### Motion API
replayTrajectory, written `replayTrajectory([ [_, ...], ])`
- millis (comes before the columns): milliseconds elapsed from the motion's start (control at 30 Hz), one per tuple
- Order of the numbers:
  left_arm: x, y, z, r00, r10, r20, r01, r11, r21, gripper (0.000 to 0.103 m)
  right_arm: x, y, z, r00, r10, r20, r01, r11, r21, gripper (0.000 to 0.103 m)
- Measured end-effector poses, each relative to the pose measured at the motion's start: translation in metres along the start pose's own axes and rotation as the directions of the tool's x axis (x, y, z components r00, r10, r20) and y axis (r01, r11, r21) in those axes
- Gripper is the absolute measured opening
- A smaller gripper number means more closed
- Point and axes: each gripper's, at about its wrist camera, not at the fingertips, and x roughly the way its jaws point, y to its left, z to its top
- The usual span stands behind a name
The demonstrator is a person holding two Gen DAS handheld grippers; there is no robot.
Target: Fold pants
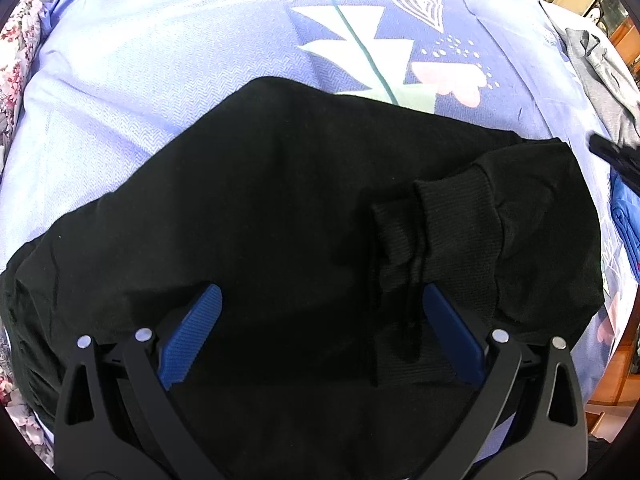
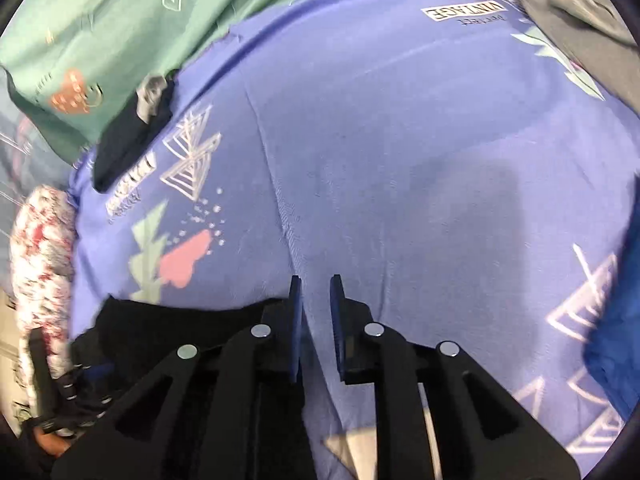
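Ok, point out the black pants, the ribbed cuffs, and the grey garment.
black pants (image 1: 260, 200), left wrist view, flat main panel.
ribbed cuffs (image 1: 452, 216), left wrist view, ribbed knit band.
grey garment (image 2: 576, 12), right wrist view, crumpled middle.

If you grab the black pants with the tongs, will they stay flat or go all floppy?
Probably floppy: the black pants lie in soft folds and bulges on the bedsheet, so lifted parts would likely droop. The ribbed cuffs look thicker and may give the open left tongs a firmer grip. They probably won't slide easily when pushed, just bunch up.

Printed bedsheet (image 1: 120, 92), black pants (image 1: 280, 200), grey garment (image 1: 600, 76)
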Motion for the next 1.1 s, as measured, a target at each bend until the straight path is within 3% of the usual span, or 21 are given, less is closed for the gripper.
replayTrajectory([
  [67,0.000,0.001,0.000,1.000,-0.001,-0.002,0.001,1.000,-0.005,0.101,-0.005,0.004,-0.011,0.994,0.063,-0.092,-0.067,0.997,-0.044,0.015],
  [133,0.000,0.001,0.004,1.000,-0.001,-0.003,0.001,1.000,-0.006,0.101,-0.006,0.004,-0.031,0.982,0.049,-0.183,-0.069,0.992,-0.104,0.015],
  [200,0.000,0.001,0.004,1.000,-0.002,-0.003,0.002,1.000,-0.005,0.101,-0.005,0.001,-0.053,0.960,0.090,-0.266,-0.112,0.991,-0.069,0.038],
  [233,0.000,0.001,0.004,1.000,-0.003,-0.001,0.003,1.000,-0.005,0.101,-0.004,-0.001,-0.067,0.951,0.097,-0.293,-0.118,0.992,-0.054,0.042],
  [267,0.000,0.002,0.004,1.000,-0.003,0.000,0.003,1.000,-0.003,0.101,-0.001,0.001,-0.079,0.944,0.078,-0.321,-0.108,0.991,-0.076,0.037],
  [300,0.001,0.003,0.006,1.000,-0.002,-0.001,0.002,1.000,0.000,0.101,-0.001,0.002,-0.087,0.940,0.044,-0.339,-0.086,0.990,-0.111,0.020],
  [367,0.001,0.002,0.006,1.000,-0.001,0.000,0.001,1.000,0.000,0.101,-0.005,0.009,-0.097,0.950,-0.058,-0.307,-0.007,0.978,-0.207,0.013],
  [433,0.001,0.003,0.006,1.000,-0.007,-0.002,0.007,1.000,-0.003,0.101,-0.018,0.011,-0.091,0.953,-0.167,-0.252,0.109,0.968,-0.226,0.016],
  [467,0.000,0.004,0.006,0.999,-0.032,-0.001,0.032,0.999,-0.002,0.101,-0.027,0.016,-0.086,0.964,-0.158,-0.213,0.110,0.969,-0.222,0.018],
  [500,-0.001,0.006,0.006,0.998,-0.058,0.001,0.058,0.998,-0.004,0.101,-0.035,0.020,-0.081,0.976,-0.091,-0.196,0.052,0.979,-0.195,0.019],
  [533,-0.001,0.009,0.007,0.998,-0.070,0.004,0.070,0.998,-0.009,0.101,-0.041,0.026,-0.076,0.982,-0.006,-0.187,-0.024,0.987,-0.158,0.019],
  [600,-0.001,0.015,0.006,0.997,-0.079,0.011,0.079,0.996,-0.028,0.101,-0.041,0.035,-0.067,0.984,0.054,-0.171,-0.075,0.990,-0.120,0.019],
  [667,0.001,0.014,0.004,0.998,-0.067,0.012,0.068,0.998,-0.018,0.101,-0.032,0.038,-0.061,0.987,0.034,-0.155,-0.053,0.992,-0.115,0.019],
  [733,0.001,0.010,0.002,0.998,-0.055,0.015,0.055,0.998,-0.004,0.101,-0.013,0.034,-0.059,0.983,-0.092,-0.157,0.068,0.986,-0.152,0.019],
  [767,0.000,0.010,0.001,0.998,-0.069,0.016,0.069,0.998,0.001,0.101,-0.001,0.031,-0.056,0.968,-0.179,-0.178,0.149,0.974,-0.169,0.021],
  [800,-0.003,0.012,0.001,0.996,-0.090,0.013,0.090,0.996,0.002,0.101,0.001,0.028,-0.055,0.962,-0.204,-0.182,0.176,0.971,-0.160,0.021],
  [867,-0.022,0.022,0.000,0.988,-0.144,0.050,0.145,0.989,-0.016,0.101,-0.014,0.025,-0.050,0.970,-0.169,-0.174,0.153,0.983,-0.104,0.023],
  [933,-0.040,0.047,-0.007,0.979,-0.180,0.098,0.187,0.980,-0.064,0.101,-0.032,0.035,-0.051,0.985,-0.093,-0.146,0.078,0.992,-0.103,0.025],
  [1067,-0.068,0.113,-0.036,0.979,-0.136,0.153,0.171,0.954,-0.244,0.101,-0.045,0.049,-0.062,0.988,-0.057,-0.142,0.041,0.993,-0.111,0.052],
  [1100,-0.075,0.134,-0.047,0.979,-0.124,0.161,0.168,0.939,-0.301,0.101,-0.044,0.051,-0.065,0.988,-0.054,-0.144,0.039,0.994,-0.104,0.053],
])
